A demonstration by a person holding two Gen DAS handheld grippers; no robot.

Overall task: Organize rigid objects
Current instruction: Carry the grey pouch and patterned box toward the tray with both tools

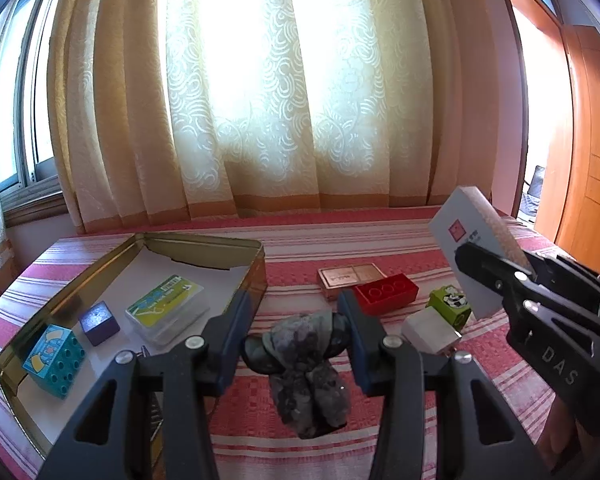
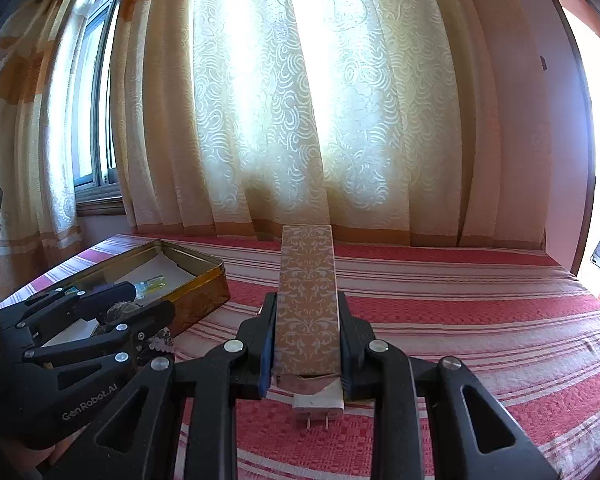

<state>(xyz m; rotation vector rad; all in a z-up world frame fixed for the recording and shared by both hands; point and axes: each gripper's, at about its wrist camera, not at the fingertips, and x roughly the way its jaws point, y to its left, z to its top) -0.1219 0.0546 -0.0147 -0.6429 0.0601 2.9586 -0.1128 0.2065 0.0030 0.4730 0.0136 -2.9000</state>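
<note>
Left gripper (image 1: 296,344) fingers pinch mottled grey lump (image 1: 304,364) — perhaps stone | right gripper (image 2: 308,344) clamps patterned cardboard box (image 2: 307,300)

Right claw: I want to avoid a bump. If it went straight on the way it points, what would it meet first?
Probably nothing close: the right claw, shut on the patterned box, faces bare striped bedspread, then the curtain. Depth is unclear.

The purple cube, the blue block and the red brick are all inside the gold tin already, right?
Not quite. The red brick lies outside on the striped cloth, not in the gold tin. The purple cube and the blue block are inside it. The left wrist view shows this.
</note>
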